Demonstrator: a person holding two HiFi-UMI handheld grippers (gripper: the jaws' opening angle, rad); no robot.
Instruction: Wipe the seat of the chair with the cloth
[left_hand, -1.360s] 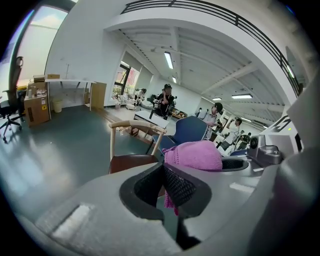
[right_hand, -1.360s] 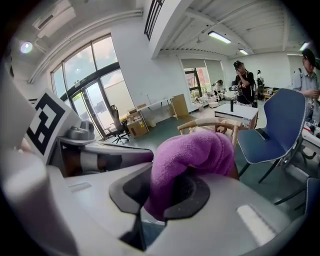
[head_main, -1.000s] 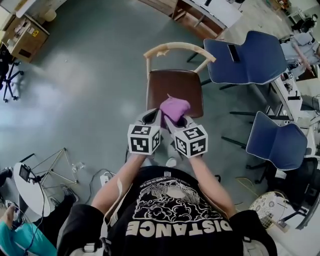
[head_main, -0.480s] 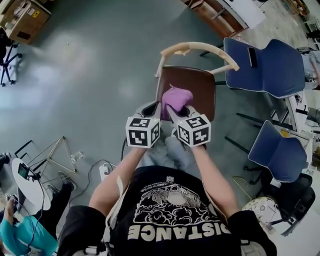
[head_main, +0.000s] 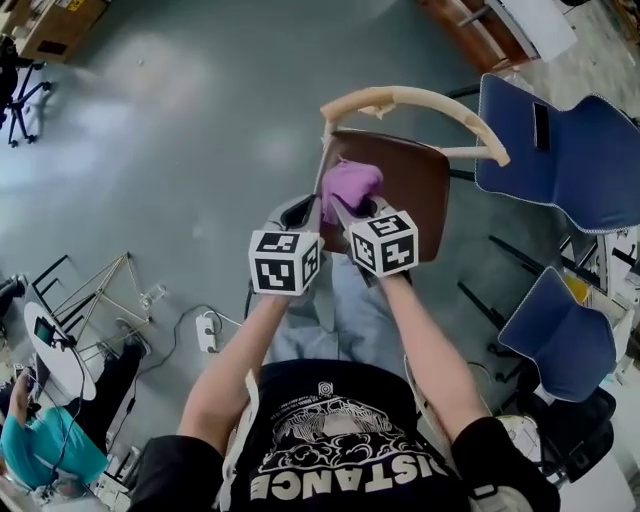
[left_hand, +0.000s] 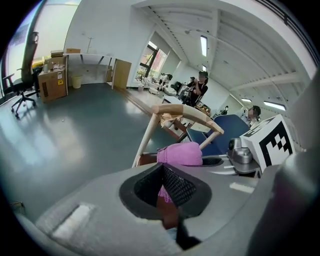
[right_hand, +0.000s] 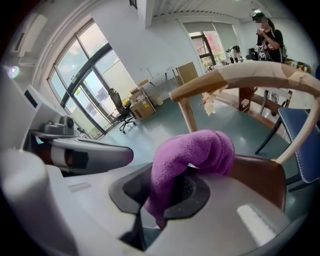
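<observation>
The chair has a brown seat and a curved pale wooden backrest, and stands just ahead of me. In the right gripper view the seat lies beyond the jaws, under the backrest. My right gripper is shut on a purple cloth that bunches up over its jaws above the seat's near left part. From the right gripper the cloth drapes between the pads. My left gripper hangs beside it, left of the seat's edge. The left gripper is shut with nothing held; the cloth shows beyond it.
Two blue chairs stand to the right of the wooden chair. On the grey floor at left are a metal stand, a power strip with cables and a seated person. People stand far off.
Both grippers have come closer to the chair with the cloth, which now hangs over the seat's near left part. The chair sits farther right and higher in view.
</observation>
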